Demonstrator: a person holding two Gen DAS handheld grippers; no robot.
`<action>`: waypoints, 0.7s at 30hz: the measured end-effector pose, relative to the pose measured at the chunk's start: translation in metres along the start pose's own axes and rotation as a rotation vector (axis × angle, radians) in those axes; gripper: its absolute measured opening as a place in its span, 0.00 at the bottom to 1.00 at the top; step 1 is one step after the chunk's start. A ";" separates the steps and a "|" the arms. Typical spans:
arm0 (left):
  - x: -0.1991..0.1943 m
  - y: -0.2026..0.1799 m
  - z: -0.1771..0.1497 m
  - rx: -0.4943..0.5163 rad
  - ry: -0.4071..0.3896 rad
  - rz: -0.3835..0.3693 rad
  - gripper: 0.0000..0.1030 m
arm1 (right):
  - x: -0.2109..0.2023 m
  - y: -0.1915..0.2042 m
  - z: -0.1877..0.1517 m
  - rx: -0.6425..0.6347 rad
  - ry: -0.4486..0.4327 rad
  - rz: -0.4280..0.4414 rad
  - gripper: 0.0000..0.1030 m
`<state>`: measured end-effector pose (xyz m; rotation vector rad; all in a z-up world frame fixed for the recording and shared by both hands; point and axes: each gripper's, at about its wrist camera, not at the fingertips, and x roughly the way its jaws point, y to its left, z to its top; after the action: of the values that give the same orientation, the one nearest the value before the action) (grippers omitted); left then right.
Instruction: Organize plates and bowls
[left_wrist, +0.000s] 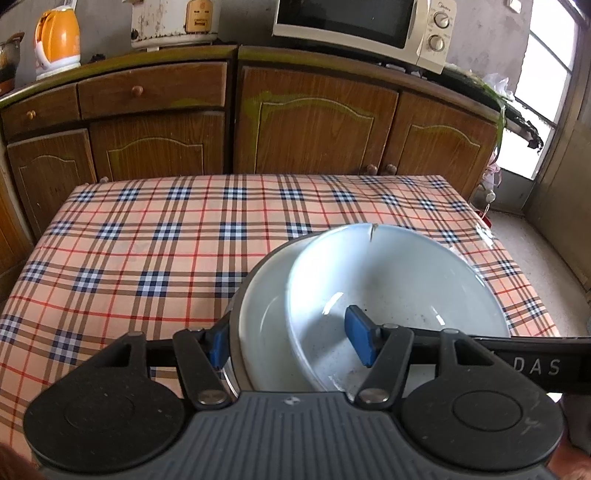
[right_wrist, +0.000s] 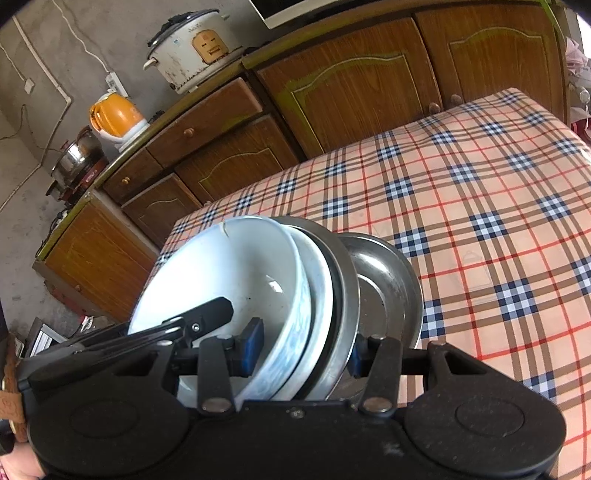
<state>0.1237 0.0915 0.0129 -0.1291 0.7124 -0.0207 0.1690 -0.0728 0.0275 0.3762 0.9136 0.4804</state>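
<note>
Behind the desk (left_wrist: 147, 236), wooden cupboards (left_wrist: 317, 129) along the wall, topped by a cream microwave (left_wrist: 362, 26), an orange kettle (left_wrist: 57, 40) and a worn white rice cooker (right_wrist: 192, 51). Over the desk, a peach, red and navy checked cloth, otherwise bare in both views.

Above the near side of the desk, a nested stack of dishes carried between both grippers. On top, tilted, a white bowl (left_wrist: 399, 280) with a chip and crack at its far rim; beneath it a second white dish (left_wrist: 262, 332); then a grey metal-rimmed plate (right_wrist: 345, 295); at the back, seen from the right wrist, a steel bowl (right_wrist: 388, 288).

Left gripper (left_wrist: 291, 343) half wide, clamped on the stack's rim: one blue pad inside the white bowl, the other outside against the metal rim. Right gripper (right_wrist: 303, 350) likewise half wide and closed over the stack's edge, one blue pad in the white bowl, the other pressed to the steel side. Visible in the right wrist view, the left gripper's black finger reaching into the white bowl from the left.

Whether the stack touches the cloth: cannot tell.
</note>
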 end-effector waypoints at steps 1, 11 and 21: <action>0.003 0.001 0.000 -0.001 0.004 0.001 0.61 | 0.003 -0.002 0.000 0.002 0.004 0.000 0.53; 0.027 0.004 -0.003 -0.002 0.032 0.006 0.61 | 0.031 -0.015 0.000 0.021 0.033 -0.005 0.53; 0.047 0.005 -0.009 -0.004 0.063 0.013 0.61 | 0.053 -0.029 -0.003 0.047 0.063 -0.007 0.53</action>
<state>0.1537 0.0930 -0.0251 -0.1278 0.7764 -0.0112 0.2011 -0.0677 -0.0241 0.4022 0.9879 0.4669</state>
